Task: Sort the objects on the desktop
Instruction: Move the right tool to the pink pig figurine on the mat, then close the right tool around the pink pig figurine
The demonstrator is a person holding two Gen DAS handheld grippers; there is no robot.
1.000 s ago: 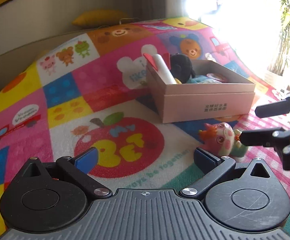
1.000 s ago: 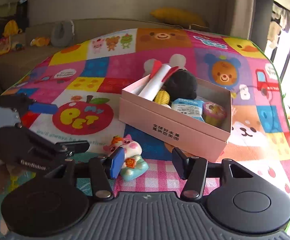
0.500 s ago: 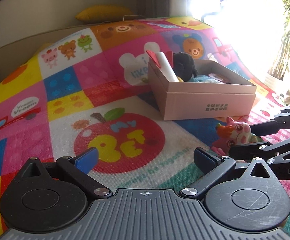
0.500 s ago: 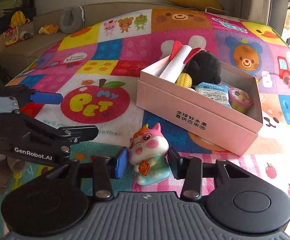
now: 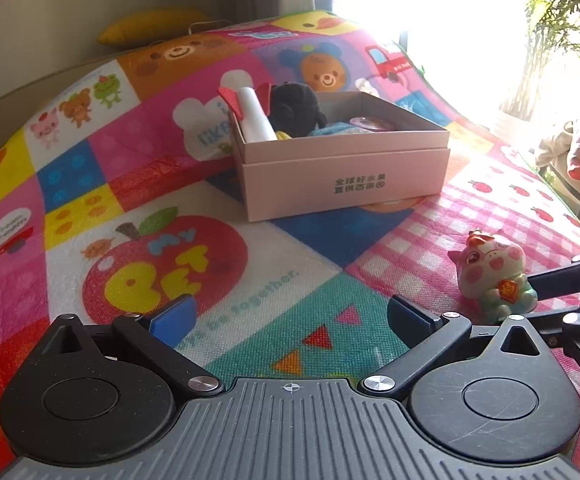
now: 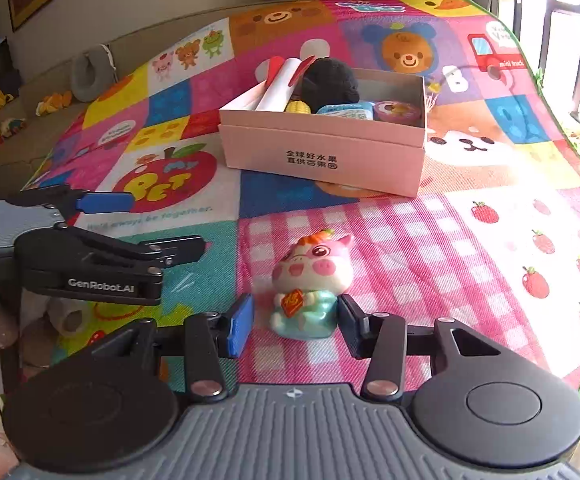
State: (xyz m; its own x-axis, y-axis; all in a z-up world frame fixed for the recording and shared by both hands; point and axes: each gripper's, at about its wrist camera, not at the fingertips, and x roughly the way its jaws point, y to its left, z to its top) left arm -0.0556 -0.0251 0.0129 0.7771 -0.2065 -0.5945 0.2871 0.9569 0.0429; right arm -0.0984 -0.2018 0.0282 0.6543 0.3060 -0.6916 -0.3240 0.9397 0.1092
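A patchwork play mat (image 6: 469, 280) of woven, slightly grainy cloth fills both views, its squares printed with bears, an apple and strawberries; its far edge curves along a beige sofa at the top of each frame, and its right border runs beside the window in the right wrist view. Wide bare stretches of mat lie at the lower right of the right wrist view and across the left half of the left wrist view. In the upper middle sits the pink cardboard box (image 6: 321, 152), rectangular and matte, open-topped and already holding a white roll, a black plush lump, a corn cob and small packets; only the right wrist view looks down into it enough to show the cob and the round pink tub. The left wrist view alone shows a potted plant and a person's patterned sleeve at the right edge. The left gripper (image 5: 290, 316) hangs over the teal square with its jaws spread and nothing between them. The right gripper (image 6: 295, 326), low in its own frame, straddles the glossy pig figurine (image 6: 309, 280), which stands upright on the pink gingham; its jaws are opening, with a sliver of mat visible on each side of the toy.
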